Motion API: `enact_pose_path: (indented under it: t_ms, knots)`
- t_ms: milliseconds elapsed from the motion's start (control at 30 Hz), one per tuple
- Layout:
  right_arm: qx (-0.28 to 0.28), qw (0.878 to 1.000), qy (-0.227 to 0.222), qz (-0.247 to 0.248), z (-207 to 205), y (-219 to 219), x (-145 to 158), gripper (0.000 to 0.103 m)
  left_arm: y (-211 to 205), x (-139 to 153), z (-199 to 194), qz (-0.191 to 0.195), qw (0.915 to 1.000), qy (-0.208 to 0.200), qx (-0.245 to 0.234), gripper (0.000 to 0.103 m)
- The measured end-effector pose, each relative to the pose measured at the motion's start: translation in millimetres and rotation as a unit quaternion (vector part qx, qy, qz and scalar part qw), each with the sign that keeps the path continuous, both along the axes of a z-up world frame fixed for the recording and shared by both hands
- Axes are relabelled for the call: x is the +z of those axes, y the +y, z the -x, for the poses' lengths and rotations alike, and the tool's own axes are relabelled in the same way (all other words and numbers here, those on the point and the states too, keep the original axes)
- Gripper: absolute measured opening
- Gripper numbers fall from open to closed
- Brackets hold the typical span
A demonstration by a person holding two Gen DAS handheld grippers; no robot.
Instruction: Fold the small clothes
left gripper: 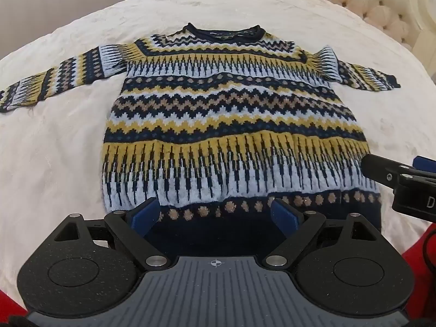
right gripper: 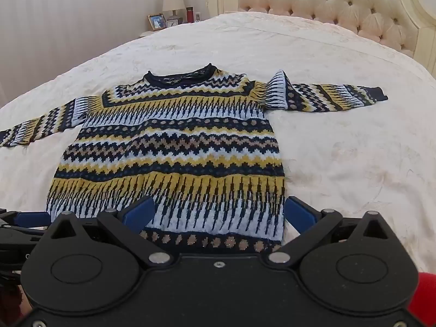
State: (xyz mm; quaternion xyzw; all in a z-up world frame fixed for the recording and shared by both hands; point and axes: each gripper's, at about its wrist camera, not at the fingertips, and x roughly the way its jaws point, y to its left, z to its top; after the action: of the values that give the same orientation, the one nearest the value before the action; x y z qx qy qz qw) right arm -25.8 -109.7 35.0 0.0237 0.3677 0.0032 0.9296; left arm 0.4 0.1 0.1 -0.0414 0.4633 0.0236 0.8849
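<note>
A small knitted sweater (left gripper: 231,125) with navy, yellow, white and tan zigzag bands lies flat and face up on the bed, both sleeves spread out, collar at the far end. It also shows in the right wrist view (right gripper: 174,152). My left gripper (left gripper: 218,212) is open, its blue pads just above the hem near the sweater's left half. My right gripper (right gripper: 218,215) is open above the hem's right corner. It shows from the side in the left wrist view (left gripper: 395,171). Neither holds anything.
The sweater lies on a cream bedspread (right gripper: 340,150). A tufted cream headboard (right gripper: 340,2) stands at the far right. A nightstand with a photo frame (right gripper: 156,21), a clock and a lamp stands at the far left by the wall.
</note>
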Motion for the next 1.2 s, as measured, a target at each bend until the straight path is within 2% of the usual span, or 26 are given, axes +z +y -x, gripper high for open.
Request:
enact_pose_path:
  t_ms: [267, 500, 1200]
  knots:
    - [0.004, 1.000, 0.000, 0.005, -1.5, 1.8, -1.6, 0.102, 7.9, 2.2, -6.4, 0.011, 0.9999, 0.005, 0.006, 0.089]
    - [0.003, 1.000, 0.002, 0.005, -0.5, 3.5, -0.6, 0.102, 1.9, 0.8, 1.7, -0.005, 0.9999, -0.008, 0.008, 0.089]
    - [0.006, 1.000, 0.002, 0.006, 0.2, 4.7, -2.2, 0.102, 4.0, 1.1, 1.7, -0.004, 0.9999, -0.007, 0.014, 0.089]
